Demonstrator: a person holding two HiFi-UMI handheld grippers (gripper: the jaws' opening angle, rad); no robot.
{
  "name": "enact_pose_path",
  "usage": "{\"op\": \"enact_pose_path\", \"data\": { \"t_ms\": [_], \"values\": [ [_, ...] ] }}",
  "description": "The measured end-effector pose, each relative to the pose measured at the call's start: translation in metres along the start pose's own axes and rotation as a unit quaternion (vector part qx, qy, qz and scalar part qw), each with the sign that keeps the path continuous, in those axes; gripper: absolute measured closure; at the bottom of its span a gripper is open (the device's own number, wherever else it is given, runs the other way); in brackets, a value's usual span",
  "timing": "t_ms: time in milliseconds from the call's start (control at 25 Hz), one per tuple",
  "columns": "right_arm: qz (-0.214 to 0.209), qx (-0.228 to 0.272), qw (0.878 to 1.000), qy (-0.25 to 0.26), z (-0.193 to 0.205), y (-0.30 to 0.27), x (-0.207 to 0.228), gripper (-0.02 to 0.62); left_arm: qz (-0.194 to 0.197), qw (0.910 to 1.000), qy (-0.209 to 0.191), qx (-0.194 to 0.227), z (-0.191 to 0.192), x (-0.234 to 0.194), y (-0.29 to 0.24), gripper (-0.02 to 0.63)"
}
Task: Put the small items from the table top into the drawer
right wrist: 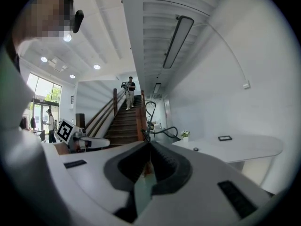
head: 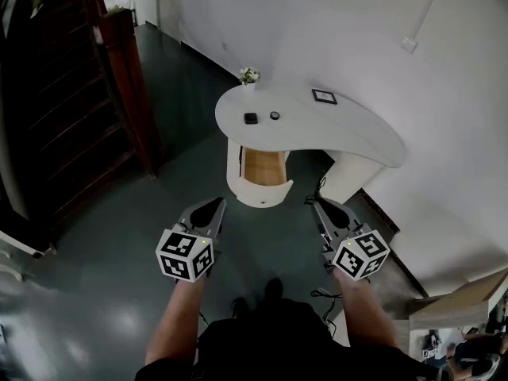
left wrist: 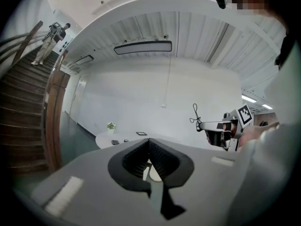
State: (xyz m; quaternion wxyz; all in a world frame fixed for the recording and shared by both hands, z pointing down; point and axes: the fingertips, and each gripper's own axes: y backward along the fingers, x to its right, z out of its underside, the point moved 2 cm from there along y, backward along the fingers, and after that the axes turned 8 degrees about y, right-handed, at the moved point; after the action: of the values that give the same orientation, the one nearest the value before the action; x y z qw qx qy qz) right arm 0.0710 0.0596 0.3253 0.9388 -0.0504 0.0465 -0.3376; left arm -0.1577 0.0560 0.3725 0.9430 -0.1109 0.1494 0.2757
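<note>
Left gripper (head: pixel 218 203): jaws pressed together, nothing between.
Right gripper (head: pixel 317 204): jaws together, empty.
Drawer (head: pixel 264 167): open, ahead of both fingertips.
Square black item (head: pixel 251 118), round item (head: pixel 275 116): on table (head: pixel 349 137), beyond the drawer.

dark item (head: pixel 251 118): too small to identify | drawer (head: pixel 263 167): rear hidden

The left tongs (head: pixel 216 206) and right tongs (head: pixel 321 206) are grey with black ribbed pads (left wrist: pixel 134 160), and each bears a white cube (head: pixel 185 254) patterned in black squares. Ahead of them, the bench (head: pixel 349 137) is white and its drawer (head: pixel 263 167) tan inside. One small item (head: pixel 251 118) is black, as is the second small item (head: pixel 275 115). The floor (head: pixel 95 252) beneath the tongs is dark grey-green.
</note>
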Motion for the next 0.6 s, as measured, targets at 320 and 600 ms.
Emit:
{"op": "enact_pose_path", "data": {
  "t_ms": [320, 600],
  "values": [
    [-0.025, 0.004, 0.999, -0.021, 0.014, -0.046, 0.029, 0.571, -0.019, 0.9996, -0.013, -0.018, -0.001, -0.021, -0.034, 0.595],
    [-0.048, -0.010, 0.998, -0.035, 0.035, -0.093, 0.085, 0.571, -0.043, 0.9984, -0.018, -0.031, -0.002, -0.034, -0.093, 0.595]
  ]
}}
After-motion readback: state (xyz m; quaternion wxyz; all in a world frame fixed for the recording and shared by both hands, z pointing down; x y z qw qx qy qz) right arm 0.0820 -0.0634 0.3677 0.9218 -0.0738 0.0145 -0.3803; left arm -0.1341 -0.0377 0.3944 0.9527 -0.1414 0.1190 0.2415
